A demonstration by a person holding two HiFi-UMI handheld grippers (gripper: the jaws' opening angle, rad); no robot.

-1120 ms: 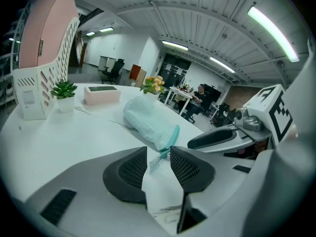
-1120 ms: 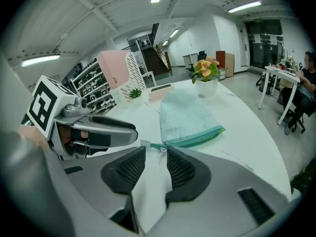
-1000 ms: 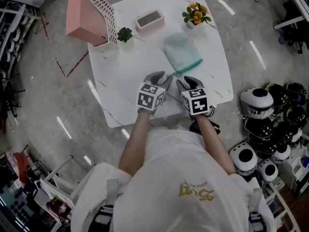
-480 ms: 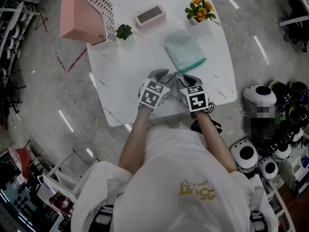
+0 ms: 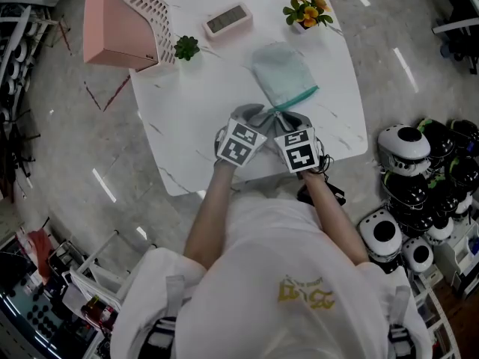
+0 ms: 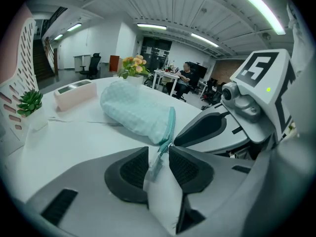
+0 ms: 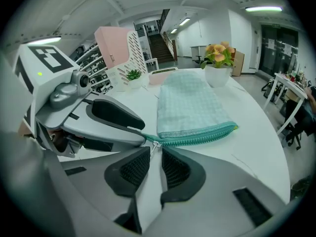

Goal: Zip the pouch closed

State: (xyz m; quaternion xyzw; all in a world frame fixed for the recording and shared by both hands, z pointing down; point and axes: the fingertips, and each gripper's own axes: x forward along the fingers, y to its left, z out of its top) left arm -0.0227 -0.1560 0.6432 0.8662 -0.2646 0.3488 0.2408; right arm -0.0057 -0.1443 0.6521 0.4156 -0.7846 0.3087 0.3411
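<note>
White marbled table, and right at its near edge both grippers are bunched up at the same corner of the pouch. Compared with a second ago they've dropped and slid in: back then the tips sat a little short of the fabric, now they're right on the zipper end. The left gripper has been closing its jaws, and the little teal tail at the end of the zipper hangs between the pads. There's still a sliver of gap, so I'd call it not quite pinched. Same deal with the right gripper: its jaws have just been narrowing a lot, the silvery zipper pull sits right at the fingertips, and the pads aren't pressing on it yet. My read is that this is the setup for the zip, one side anchoring the tail while the other drags the pull, and no zipping has happened yet since the pull is parked at the near end of the teal teeth. Past that, the mint checked pouch lies flat mid-table, stretching away from the person. At the far edge are a small green plant, a pink clock-ish box, a pot of orange flowers, and a pink rack at the far left corner.
</note>
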